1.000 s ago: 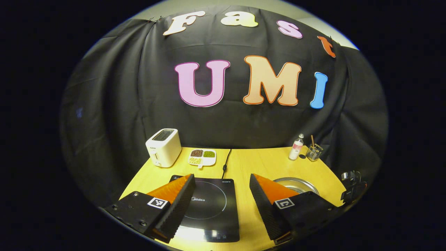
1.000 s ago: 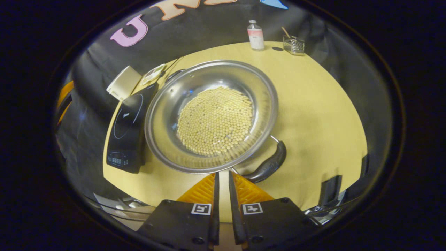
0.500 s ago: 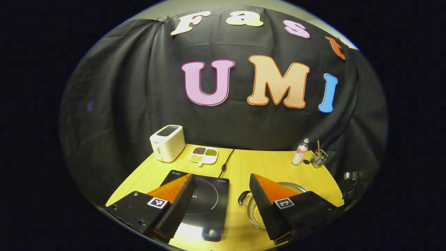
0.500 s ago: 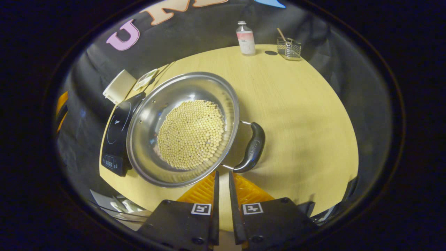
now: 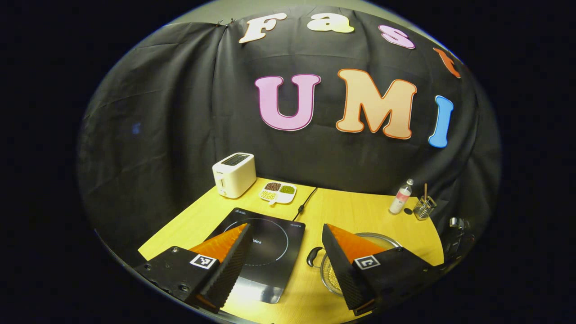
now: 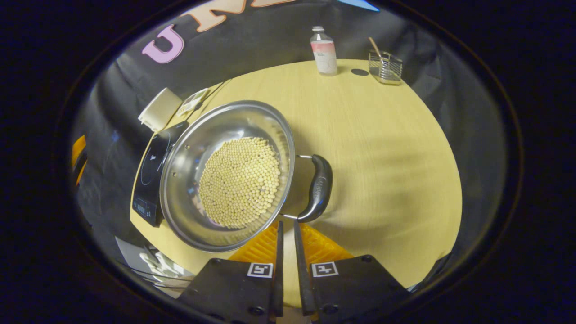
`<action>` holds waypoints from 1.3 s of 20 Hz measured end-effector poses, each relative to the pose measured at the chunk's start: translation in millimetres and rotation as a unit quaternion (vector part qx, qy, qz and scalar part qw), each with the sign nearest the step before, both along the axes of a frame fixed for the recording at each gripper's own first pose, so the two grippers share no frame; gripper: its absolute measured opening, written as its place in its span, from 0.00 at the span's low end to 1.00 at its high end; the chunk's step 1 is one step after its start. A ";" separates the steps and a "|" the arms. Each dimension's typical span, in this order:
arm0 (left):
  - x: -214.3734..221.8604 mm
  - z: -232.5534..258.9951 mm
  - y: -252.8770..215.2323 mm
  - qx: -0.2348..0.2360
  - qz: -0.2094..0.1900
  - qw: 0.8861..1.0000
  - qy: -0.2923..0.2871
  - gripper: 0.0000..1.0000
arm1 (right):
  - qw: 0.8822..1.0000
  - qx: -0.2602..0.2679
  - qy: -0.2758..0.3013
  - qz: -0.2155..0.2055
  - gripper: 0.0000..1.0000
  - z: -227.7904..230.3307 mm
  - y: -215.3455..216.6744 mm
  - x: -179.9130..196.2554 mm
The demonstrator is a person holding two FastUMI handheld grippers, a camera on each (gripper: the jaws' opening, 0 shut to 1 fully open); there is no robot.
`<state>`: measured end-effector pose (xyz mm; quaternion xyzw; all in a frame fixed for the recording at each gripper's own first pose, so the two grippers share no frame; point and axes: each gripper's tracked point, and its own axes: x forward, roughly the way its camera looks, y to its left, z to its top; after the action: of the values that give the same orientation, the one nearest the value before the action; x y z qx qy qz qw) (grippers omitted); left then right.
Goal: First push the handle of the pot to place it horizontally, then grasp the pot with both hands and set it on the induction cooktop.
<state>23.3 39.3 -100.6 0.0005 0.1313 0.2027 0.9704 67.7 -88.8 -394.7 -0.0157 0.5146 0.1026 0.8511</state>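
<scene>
In the left gripper view, the left gripper (image 5: 283,231) is seen spread wide above the table (image 5: 355,211), gripping nothing. The cooktop (image 5: 270,238) is framed between its fingers; the pot (image 5: 330,270) is partly hidden behind the right-hand finger.

In the right gripper view, the right gripper (image 6: 286,225) is seen nearly closed, a thin gap left, nothing clamped. The pot (image 6: 189,171), filled with beans (image 6: 238,180), is seen just ahead, beside the cooktop (image 6: 150,180). Its black handle (image 6: 318,189) is near the fingertips.

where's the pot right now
In the right gripper view the pot sits on the table, just ahead of the shut tongs, beside the induction cooktop rather than on it.
</scene>
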 end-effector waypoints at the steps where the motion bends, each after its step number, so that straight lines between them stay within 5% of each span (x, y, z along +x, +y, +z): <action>1: -2.8 -2.0 0.3 0.000 0.007 1.000 0.003 0.95 | 1.000 -0.006 -0.002 0.008 0.10 0.6 -1.2 3.9; 2: -5.3 -4.6 0.7 0.000 0.014 1.000 0.006 0.95 | 1.000 -0.011 -0.003 0.014 0.17 0.5 -2.2 7.8; 3: -6.8 -6.8 0.6 -0.001 0.020 1.000 0.008 0.95 | 1.000 -0.015 -0.005 0.019 0.10 1.6 -3.0 13.2; 13: 16.5 -48.3 -10.5 -0.008 0.009 0.999 0.046 0.92 | 0.999 -0.025 -0.014 0.026 0.19 2.4 -19.5 28.7; 16: 31.3 -59.1 -8.1 -0.001 -0.007 0.998 0.062 0.96 | 0.999 -0.029 -0.003 0.021 0.75 -0.1 -32.1 17.2; 17: 36.3 -61.6 -7.9 -0.002 -0.012 0.998 0.064 0.96 | 1.000 -0.021 -0.001 0.014 0.71 2.9 -32.8 16.5; 18: 40.5 -64.7 -7.9 -0.004 -0.017 0.998 0.067 0.96 | 1.000 -0.011 0.000 0.005 0.82 5.5 -34.0 15.6; 22: 53.5 -83.1 -8.9 -0.014 -0.037 0.995 0.091 0.96 | 0.998 0.058 0.006 -0.039 0.99 29.1 -23.4 21.8; 26: 60.4 -113.4 -16.9 -0.036 -0.067 0.988 0.138 0.96 | 0.994 0.098 -0.005 -0.057 0.92 50.9 -13.5 40.9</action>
<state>83.7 22.4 -214.0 0.0026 0.2707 0.1306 0.9538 108.6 -102.4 -343.8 0.0964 0.4981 0.1036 0.8555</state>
